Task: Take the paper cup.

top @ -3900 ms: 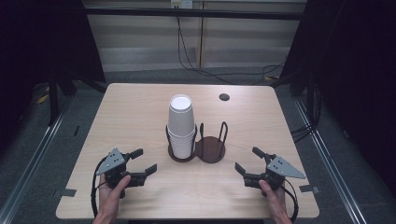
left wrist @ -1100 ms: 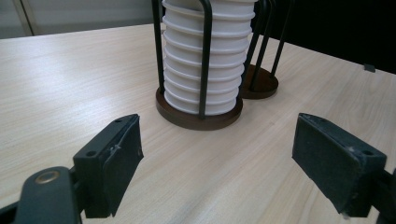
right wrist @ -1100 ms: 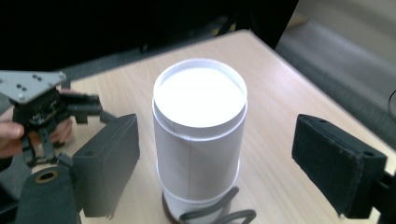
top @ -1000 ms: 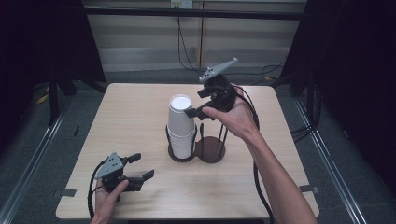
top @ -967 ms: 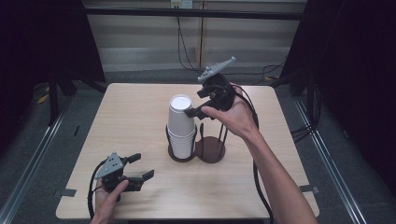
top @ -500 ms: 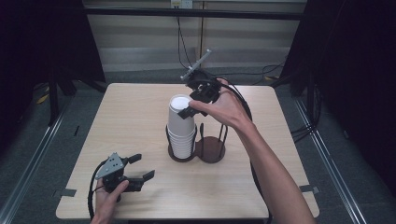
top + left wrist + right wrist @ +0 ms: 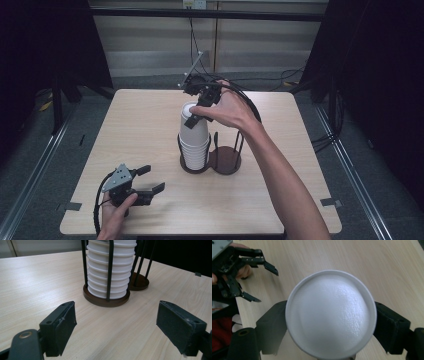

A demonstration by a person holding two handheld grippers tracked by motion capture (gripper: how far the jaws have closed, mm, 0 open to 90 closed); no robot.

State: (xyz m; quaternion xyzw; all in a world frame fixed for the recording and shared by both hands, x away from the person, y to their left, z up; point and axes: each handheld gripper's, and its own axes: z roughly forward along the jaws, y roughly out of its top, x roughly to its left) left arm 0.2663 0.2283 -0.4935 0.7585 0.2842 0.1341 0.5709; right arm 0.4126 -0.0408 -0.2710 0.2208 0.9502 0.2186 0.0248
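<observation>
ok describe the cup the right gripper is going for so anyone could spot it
On the table stands a dark two-ring holder; its left ring carries a stack of white cups. The top cup sits highest, with the right gripper, whose jaws have just been closing, on either side of its rim.

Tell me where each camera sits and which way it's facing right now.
High view: above the near table edge, looking forward and down at the light wooden table; shows the right forearm, left gripper and right gripper.
Left gripper view: low over the table, looking level toward the stack of white foam cups in the dark wire holder; own open jaws.
Right gripper view: straight down on the top cup, between jaws that have just been closing.
Shared by all: the cup stack.
</observation>
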